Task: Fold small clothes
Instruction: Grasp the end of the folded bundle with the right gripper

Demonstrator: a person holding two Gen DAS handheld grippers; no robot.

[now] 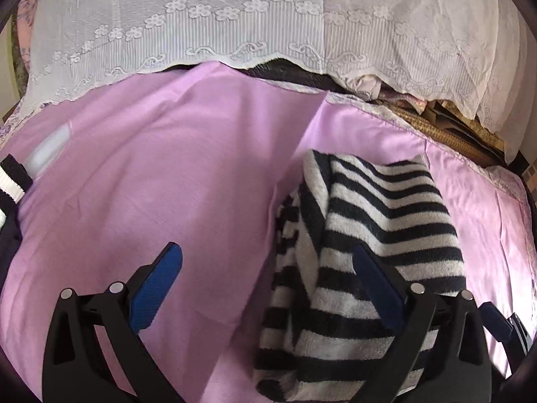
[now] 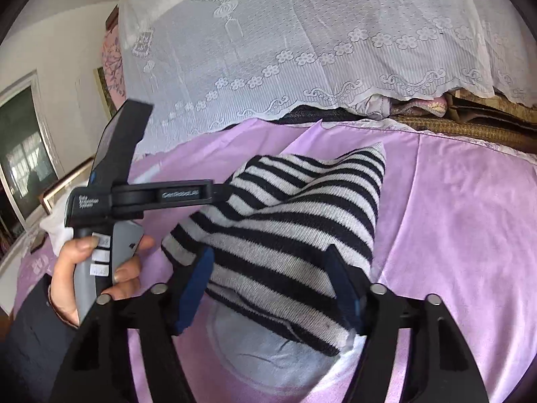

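We are looking across the pink sheet [image 1: 141,174] spread below the lace cover [image 1: 235,16], with the striped garment [image 1: 369,208] lying bunched on it. Our left gripper [image 1: 268,268] is hanging wide open, one finger over the stripes. Our right gripper [image 2: 268,282] is spreading open around the garment's near edge.

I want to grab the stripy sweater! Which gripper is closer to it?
Right. The right gripper has its open fingers on either side of the striped sweater. The left gripper is open too, mostly over the purple sheet, one finger over the sweater's edge.
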